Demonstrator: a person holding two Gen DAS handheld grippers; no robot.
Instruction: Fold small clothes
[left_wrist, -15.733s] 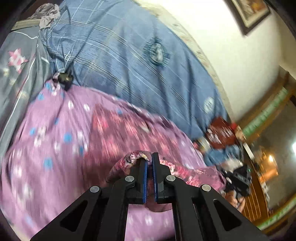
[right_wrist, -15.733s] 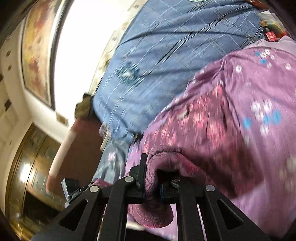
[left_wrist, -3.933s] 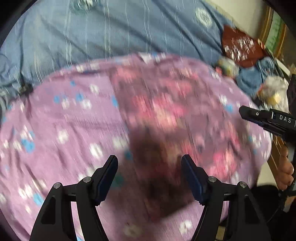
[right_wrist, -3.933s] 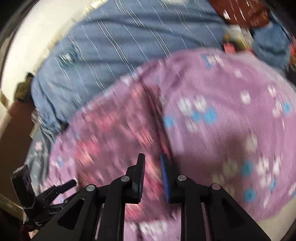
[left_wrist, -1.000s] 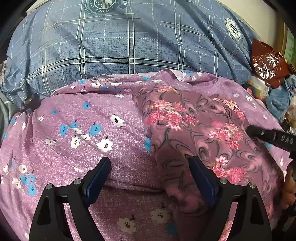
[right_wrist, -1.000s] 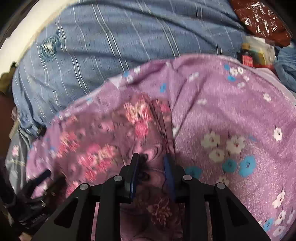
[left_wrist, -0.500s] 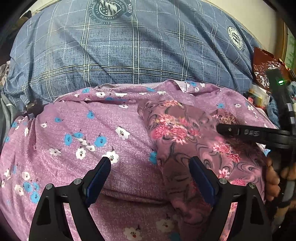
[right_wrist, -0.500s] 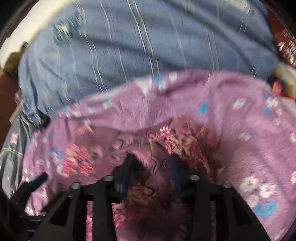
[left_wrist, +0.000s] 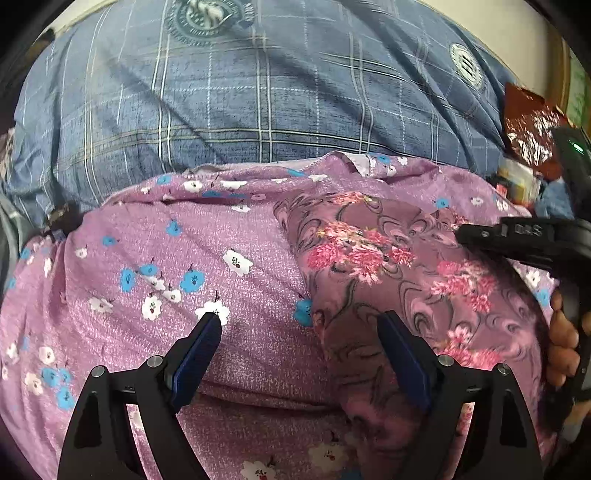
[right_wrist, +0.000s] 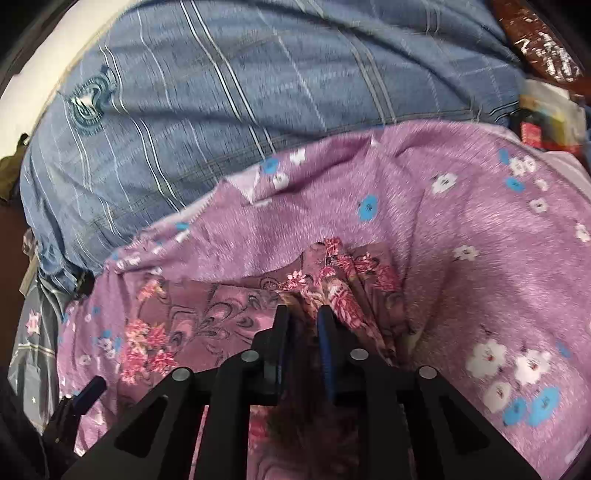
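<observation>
The dark floral garment (left_wrist: 388, 258) lies on a purple flowered cloth (left_wrist: 147, 266) spread over the blue plaid bedding (left_wrist: 258, 92). Left gripper (left_wrist: 299, 325) stands spread wide, holding nothing. Right gripper (right_wrist: 303, 314) is opening, with bunched garment fabric between its jaws.

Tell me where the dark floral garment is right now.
The dark floral garment lies on the purple flowered blanket, right of centre in the left wrist view; a bunched fold of it sits between the right gripper jaws, which are opening.
</observation>
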